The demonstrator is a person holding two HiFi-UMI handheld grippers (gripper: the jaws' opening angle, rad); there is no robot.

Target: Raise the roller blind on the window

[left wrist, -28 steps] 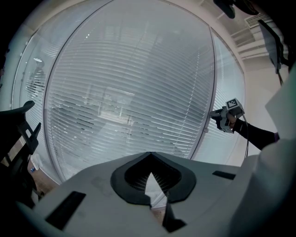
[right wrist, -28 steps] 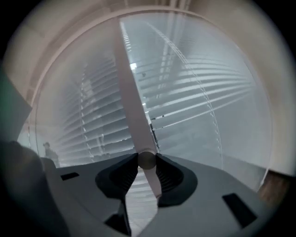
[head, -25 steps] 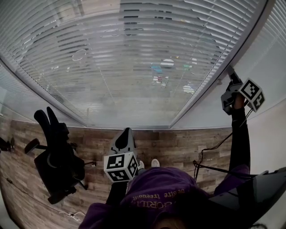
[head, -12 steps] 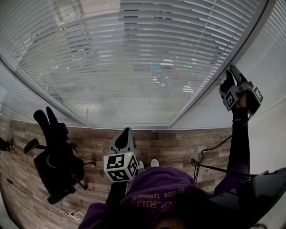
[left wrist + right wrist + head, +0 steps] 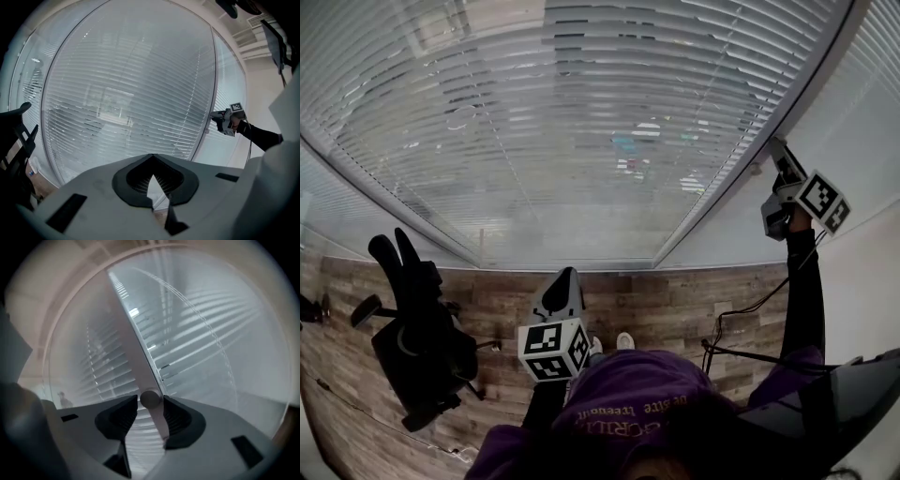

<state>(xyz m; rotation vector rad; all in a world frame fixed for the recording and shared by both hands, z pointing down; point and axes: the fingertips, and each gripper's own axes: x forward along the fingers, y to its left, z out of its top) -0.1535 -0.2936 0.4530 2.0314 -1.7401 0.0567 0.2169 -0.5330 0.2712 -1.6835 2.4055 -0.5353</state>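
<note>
The slatted blind (image 5: 581,122) hangs lowered over the whole window. My right gripper (image 5: 780,150) is raised to the white frame post (image 5: 136,357) at the window's right side. In the right gripper view a small round knob (image 5: 150,399) on that post shows in the gap of the gripper (image 5: 150,401). Its jaws have just been opening and do not visibly press on the knob. A thin bead chain (image 5: 220,348) hangs in front of the slats. My left gripper (image 5: 565,274) is held low and shut, empty, pointing at the blind (image 5: 131,93).
A black office chair (image 5: 422,337) stands on the wood floor (image 5: 675,309) at the left. A dark cable (image 5: 750,309) runs along the floor by the white wall (image 5: 862,122) on the right. My purple hood (image 5: 647,403) fills the bottom of the head view.
The right gripper rolled at the post half a second ago and has rolled back, its tips now slightly higher. The left gripper has stayed put.
</note>
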